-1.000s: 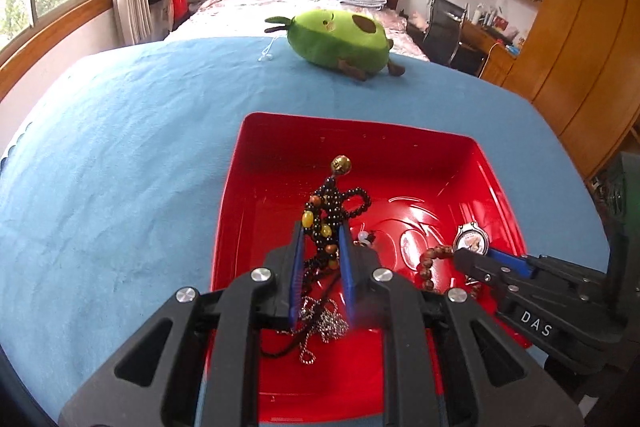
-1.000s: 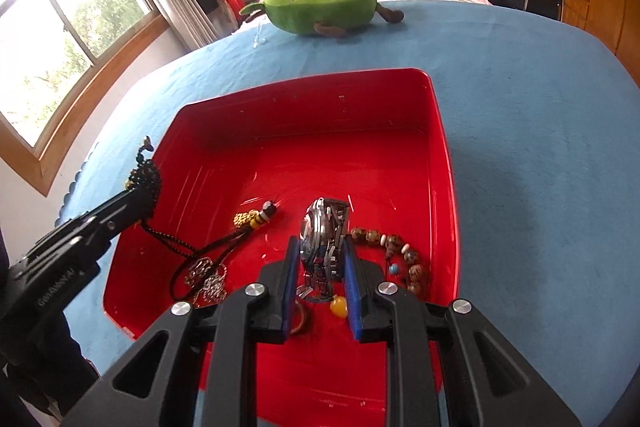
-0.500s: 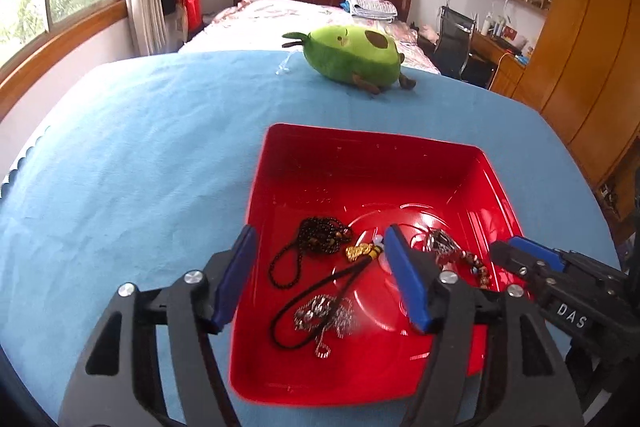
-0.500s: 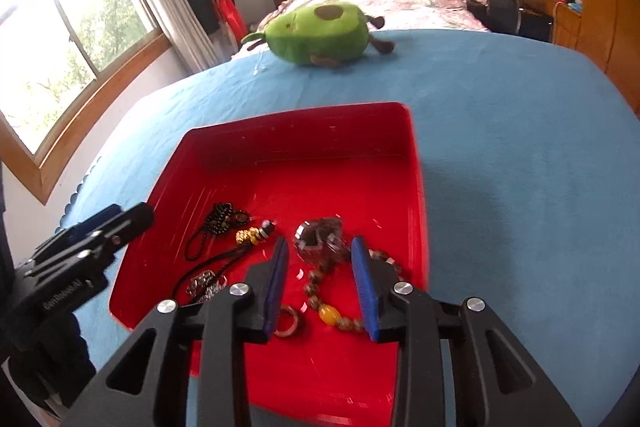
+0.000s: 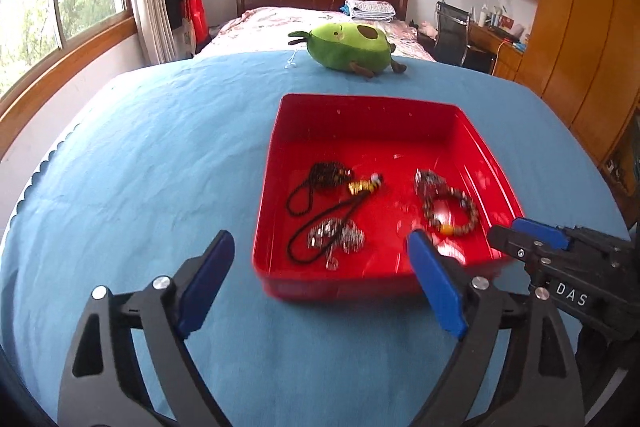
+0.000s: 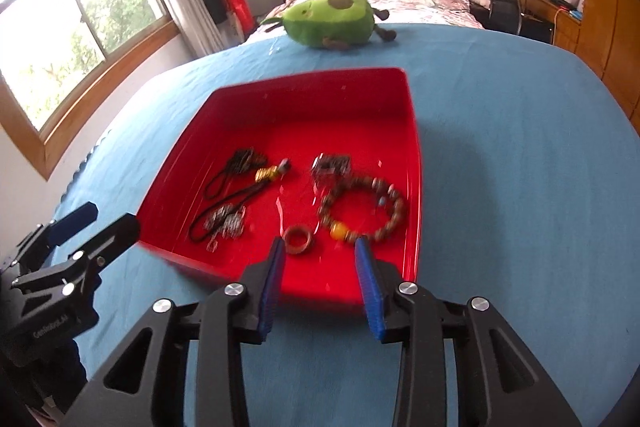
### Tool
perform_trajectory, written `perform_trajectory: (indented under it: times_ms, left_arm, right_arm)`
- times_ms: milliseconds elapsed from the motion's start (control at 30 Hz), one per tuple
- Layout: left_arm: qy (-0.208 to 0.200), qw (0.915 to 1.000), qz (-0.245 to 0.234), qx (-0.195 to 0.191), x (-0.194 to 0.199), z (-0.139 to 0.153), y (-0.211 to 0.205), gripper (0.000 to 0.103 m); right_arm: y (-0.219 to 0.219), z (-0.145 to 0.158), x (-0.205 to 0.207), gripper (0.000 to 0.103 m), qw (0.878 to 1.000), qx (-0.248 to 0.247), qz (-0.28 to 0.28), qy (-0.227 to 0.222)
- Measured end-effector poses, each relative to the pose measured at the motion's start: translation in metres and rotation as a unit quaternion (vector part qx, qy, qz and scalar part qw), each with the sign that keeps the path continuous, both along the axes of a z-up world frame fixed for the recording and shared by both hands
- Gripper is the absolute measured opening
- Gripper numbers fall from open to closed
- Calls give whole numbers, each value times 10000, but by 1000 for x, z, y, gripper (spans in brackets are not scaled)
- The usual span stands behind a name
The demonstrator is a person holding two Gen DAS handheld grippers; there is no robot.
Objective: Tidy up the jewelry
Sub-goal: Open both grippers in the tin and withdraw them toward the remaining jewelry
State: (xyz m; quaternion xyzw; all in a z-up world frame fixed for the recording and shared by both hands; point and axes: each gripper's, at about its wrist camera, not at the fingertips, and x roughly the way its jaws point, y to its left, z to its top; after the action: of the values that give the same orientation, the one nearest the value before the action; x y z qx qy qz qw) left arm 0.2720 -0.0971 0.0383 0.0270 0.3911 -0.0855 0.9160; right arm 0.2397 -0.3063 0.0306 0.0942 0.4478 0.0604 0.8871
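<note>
Both tongs have let go and pulled back, left gripper [image 5: 320, 259] and right gripper [image 6: 320, 255] now open and empty, so all the jewelry sits in the red tray [image 6: 414, 155], job looking nearly done.

Daylight fills the room, coming from the large window [image 6: 76, 27] on the left and a smaller one at the far wall. In the right wrist view the left window is blown out to white glare, washing the upper left corner. The blue tablecloth [image 5: 140, 155] is evenly lit, with soft, faint shadows. The red tray [image 5: 360, 115] shows small specular glints on its glossy floor. Motion blur smears the tray's near rim and the beaded bracelet [image 6: 364, 211] and chains inside. Fisheye distortion bows the table edge and window frames, and dark vignetting rings the corners.
</note>
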Motion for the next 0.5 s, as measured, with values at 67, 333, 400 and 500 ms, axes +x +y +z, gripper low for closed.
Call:
perform_trajectory:
  times_ms: [67, 333, 400, 500]
  left_arm:
    - [8, 10000, -32, 38, -14, -2, 3, 88]
    - [-49, 9999, 34, -110, -67, -3, 22, 89]
    - [-87, 9999, 43, -108, -76, -2, 24, 89]
    - [-86, 9998, 53, -144, -92, -2, 29, 89]
  right_arm:
    - [3, -1, -12, 39, 10000, -17, 62, 16]
    - [11, -2, -64, 39, 9997, 43, 225, -57]
    - [14, -3, -78, 39, 9995, 78, 287, -68]
    - [17, -4, -96, 39, 9993, 118, 331, -103]
